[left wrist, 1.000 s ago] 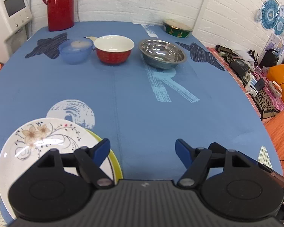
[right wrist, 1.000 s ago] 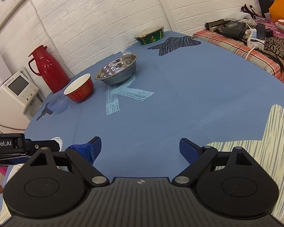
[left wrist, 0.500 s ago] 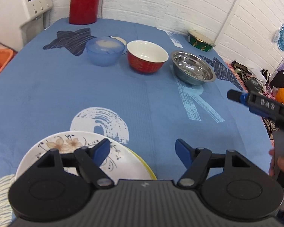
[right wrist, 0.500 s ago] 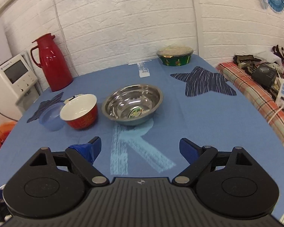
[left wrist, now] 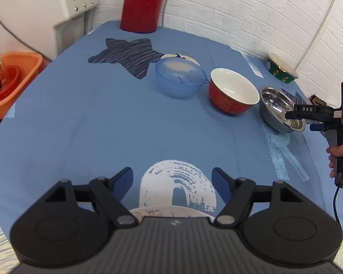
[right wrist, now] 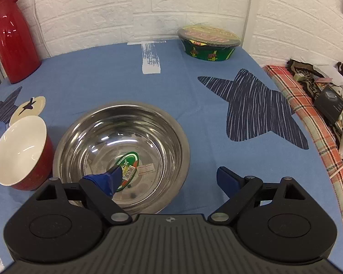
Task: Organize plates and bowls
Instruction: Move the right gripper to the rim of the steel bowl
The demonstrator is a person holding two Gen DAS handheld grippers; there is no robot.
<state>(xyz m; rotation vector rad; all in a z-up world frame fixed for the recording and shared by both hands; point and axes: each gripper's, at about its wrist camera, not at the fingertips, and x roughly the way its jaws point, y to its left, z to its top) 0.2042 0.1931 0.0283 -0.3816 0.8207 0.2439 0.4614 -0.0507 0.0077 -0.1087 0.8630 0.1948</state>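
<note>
Three bowls in row mid-table: blue bowl (left wrist: 180, 81), red bowl (left wrist: 232, 90), steel bowl (right wrist: 122, 154). Right gripper (right wrist: 169, 178) spread wide, one finger inside steel rim; next likely pinch rim, lift. Left gripper (left wrist: 172, 183) spread, empty, above floral plate (left wrist: 169, 212).

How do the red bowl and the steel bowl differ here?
The red bowl is red outside and white inside; the steel bowl is bare shiny metal. The steel bowl is wider and has a sticker inside; the red bowl looks empty. Both stand upright, side by side.
</note>
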